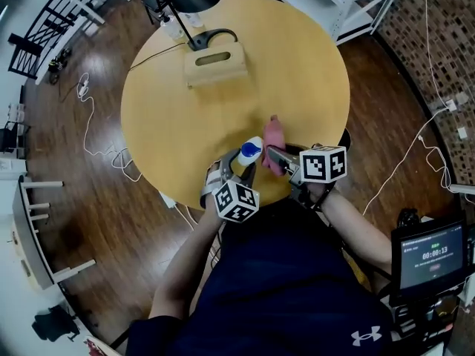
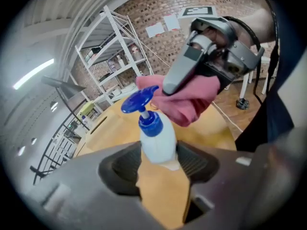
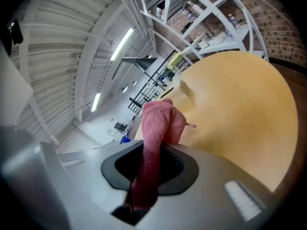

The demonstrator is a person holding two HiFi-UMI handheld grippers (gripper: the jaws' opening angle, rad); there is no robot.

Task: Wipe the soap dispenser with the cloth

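- Left gripper (image 1: 239,167) has its jaws clamped on the soap dispenser (image 2: 158,139), pads pressing either side of the white body
- The dispenser is off the wood, held over the near edge of the round wooden table (image 1: 297,65), close in front of the person
- Its blue pump head (image 2: 140,100) sits on top, and the bottle leans a little in the grip
- Right gripper (image 1: 272,154) has its jaws nearly together, pinching the pink cloth (image 3: 156,128), which runs up between the pads and bunches out past the tips
- In the head view the cloth sits just to the right of the dispenser, hanging from the right gripper's tip
- From the left gripper view the bunched cloth is right behind the pump head; whether it touches the blue plastic cannot be told
- The two grippers meet nose to nose over the table's near edge, marker cubes toward the person
- Farther across the table a wooden box (image 1: 215,64) with a slot in its top stands beside the black lamp base (image 1: 211,38), well apart from the action
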